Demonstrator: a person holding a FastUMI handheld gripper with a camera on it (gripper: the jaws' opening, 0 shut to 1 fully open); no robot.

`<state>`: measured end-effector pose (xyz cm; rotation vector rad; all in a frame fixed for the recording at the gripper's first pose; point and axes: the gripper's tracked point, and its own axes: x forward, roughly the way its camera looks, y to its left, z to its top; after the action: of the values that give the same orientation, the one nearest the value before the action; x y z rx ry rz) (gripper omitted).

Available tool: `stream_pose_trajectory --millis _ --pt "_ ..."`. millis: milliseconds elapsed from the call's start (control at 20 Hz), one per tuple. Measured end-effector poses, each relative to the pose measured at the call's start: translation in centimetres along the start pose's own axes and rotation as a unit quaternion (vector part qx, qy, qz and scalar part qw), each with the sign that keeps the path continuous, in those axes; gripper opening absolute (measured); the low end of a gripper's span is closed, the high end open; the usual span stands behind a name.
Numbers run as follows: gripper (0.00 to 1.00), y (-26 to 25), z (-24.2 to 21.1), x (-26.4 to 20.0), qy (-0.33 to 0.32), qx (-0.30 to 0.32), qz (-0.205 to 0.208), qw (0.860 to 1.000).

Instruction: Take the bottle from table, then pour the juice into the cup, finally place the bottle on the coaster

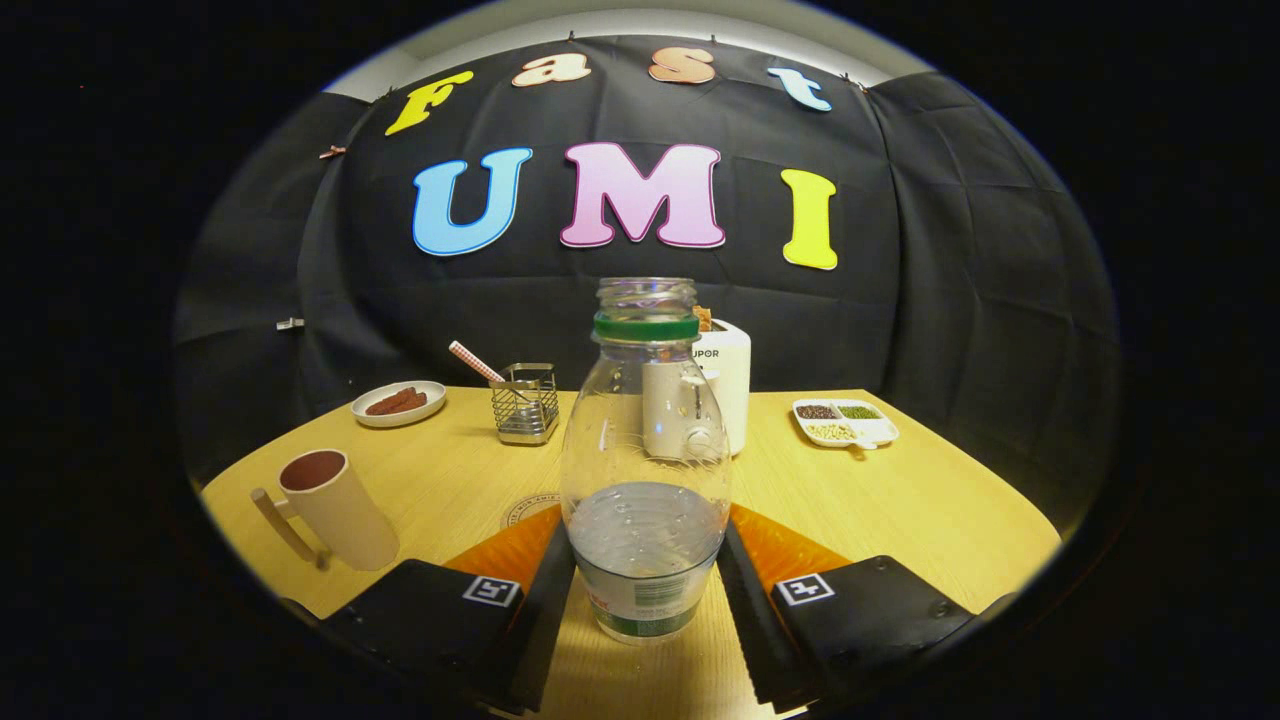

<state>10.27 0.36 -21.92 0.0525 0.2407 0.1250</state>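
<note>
The bottle stands straight up on the surface, right between the two fingers of the gripper. It is clear, has no cap, and holds some liquid in its lower part. The fingers sit on both sides of its bottom half and look like they touch it, so the gripper seems to be pinching the bottle, but the bottle still looks like it rests on the wood. The cup is off to the left of the gripper, near and a bit ahead, and its handle points this way. So the next move looks like lifting the bottle, carrying it left, and tipping its open top over the cup. A round coaster peeks out just behind the bottle, a little to the left. Farther back are a wire holder, a plate, a white toaster and a tray of beans, all well apart from the bottle. There is free room between bottle and cup.
</note>
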Motion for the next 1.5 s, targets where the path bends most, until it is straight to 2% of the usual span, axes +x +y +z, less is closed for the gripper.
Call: stream_pose_trajectory --millis 350,500,750,1000,1300,1500 --pt "0.73 -0.2 0.6 0.3 0.015 -0.039 -0.006 0.999" --pt "0.72 0.2 3.0 -0.2 -0.008 -0.065 0.007 0.998" --pt "0.72 1.8 4.9 -1.2 -0.006 -0.126 0.038 0.991" --pt "0.72 4.0 5.3 -1.3 0.012 -0.218 0.064 0.974" --pt "0.72 7.5 6.7 -0.9 0.007 -0.279 0.078 0.957" --pt "0.72 10.0 6.8 -0.6 -0.006 -0.340 0.093 0.936"
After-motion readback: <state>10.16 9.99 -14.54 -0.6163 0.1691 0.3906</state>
